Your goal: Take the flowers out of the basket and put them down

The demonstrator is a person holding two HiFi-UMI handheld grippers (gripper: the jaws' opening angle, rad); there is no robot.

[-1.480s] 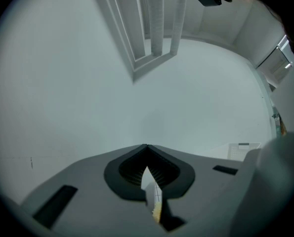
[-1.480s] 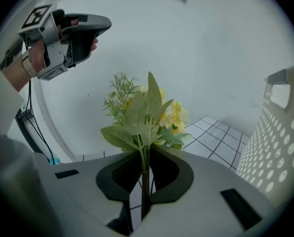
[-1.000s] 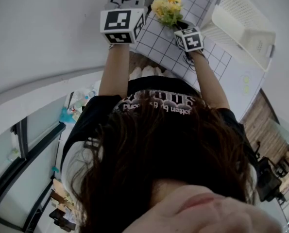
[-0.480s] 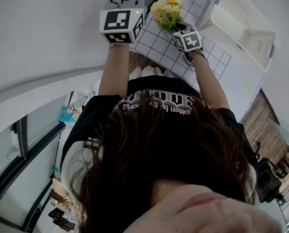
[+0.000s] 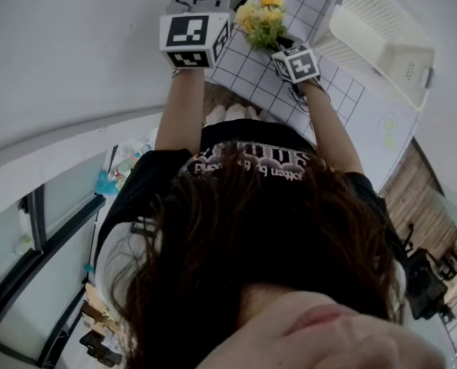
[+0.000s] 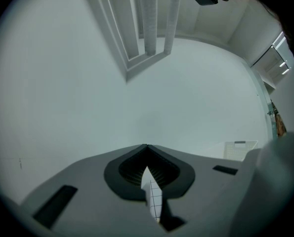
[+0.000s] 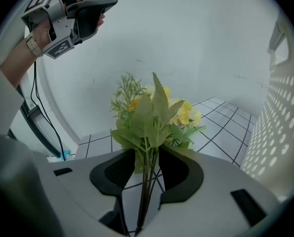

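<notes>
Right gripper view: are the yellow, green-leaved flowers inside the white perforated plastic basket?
No, the yellow flowers stand over the white grid mat, the white perforated basket off to their right.

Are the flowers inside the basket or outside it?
Outside: the flowers are over the grid mat, and the basket stands apart beside them.
</notes>
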